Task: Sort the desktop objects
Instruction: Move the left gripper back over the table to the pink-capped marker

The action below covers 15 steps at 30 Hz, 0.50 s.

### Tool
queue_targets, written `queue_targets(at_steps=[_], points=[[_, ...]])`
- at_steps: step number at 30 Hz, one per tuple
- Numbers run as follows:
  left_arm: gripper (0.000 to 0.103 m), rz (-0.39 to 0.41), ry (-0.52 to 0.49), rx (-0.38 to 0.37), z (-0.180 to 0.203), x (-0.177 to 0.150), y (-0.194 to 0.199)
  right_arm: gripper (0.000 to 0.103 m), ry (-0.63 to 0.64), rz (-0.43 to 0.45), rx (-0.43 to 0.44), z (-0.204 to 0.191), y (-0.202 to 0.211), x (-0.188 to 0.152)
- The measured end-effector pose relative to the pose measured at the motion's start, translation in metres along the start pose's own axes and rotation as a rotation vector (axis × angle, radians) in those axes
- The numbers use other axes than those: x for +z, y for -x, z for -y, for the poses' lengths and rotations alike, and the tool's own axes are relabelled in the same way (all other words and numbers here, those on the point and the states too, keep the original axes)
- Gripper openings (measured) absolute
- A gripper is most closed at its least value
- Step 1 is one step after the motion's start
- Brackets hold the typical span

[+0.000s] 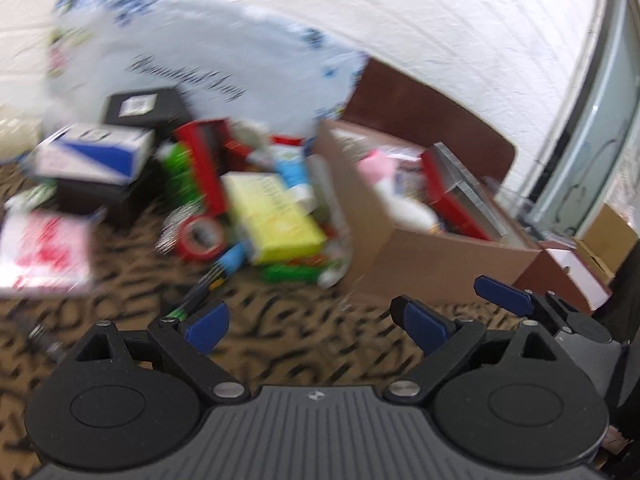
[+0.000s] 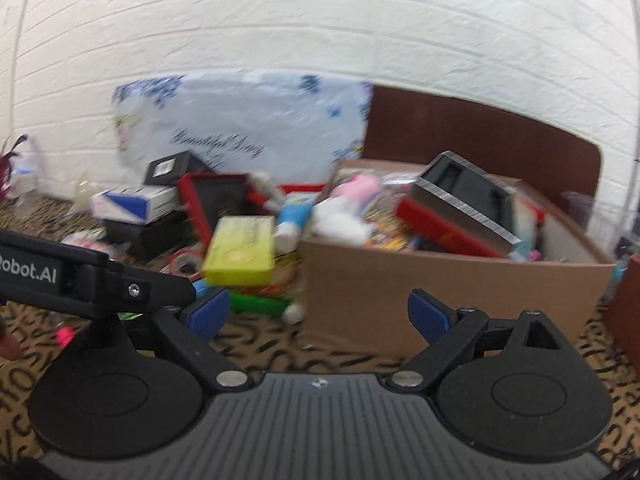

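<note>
Your cardboard box [image 2: 440, 292], already holding sorted things, sits ahead and right of both claws on the counter [image 2: 340, 356]. The unsorted pile lies just left of it, with the yellow box [image 2: 240, 256] on top, its long axis running roughly crosswise in the right wrist view. Your left claw [image 1: 316, 322] seems nearer the pile; your right claw [image 2: 320, 314] faces the box's front wall. Both are spread wide and hold nothing. The counter carries a leopard-print cover; a white brick wall [image 2: 320, 40] stands behind.

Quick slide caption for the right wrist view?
Open right claw faces a full cardboard box beside a yellow box.
</note>
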<state>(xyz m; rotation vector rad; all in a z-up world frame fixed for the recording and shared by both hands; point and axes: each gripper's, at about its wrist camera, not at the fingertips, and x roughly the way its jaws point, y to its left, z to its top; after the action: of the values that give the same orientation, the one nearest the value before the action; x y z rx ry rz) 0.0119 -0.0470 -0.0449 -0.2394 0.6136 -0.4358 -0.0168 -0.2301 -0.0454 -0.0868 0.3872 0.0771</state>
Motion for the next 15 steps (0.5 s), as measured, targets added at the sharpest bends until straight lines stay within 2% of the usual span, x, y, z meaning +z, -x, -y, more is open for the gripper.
queue_targets(at_steps=[6, 15], points=[[0.097, -0.014, 0.111, 0.101, -0.045, -0.023, 0.021, 0.093, 0.051, -0.071, 0.134, -0.042, -0.002, -0.012], [0.097, 0.002, 0.254, 0.225, -0.096, -0.035, 0.040, 0.093, 0.132, -0.122, 0.206, -0.080, -0.004, -0.017]])
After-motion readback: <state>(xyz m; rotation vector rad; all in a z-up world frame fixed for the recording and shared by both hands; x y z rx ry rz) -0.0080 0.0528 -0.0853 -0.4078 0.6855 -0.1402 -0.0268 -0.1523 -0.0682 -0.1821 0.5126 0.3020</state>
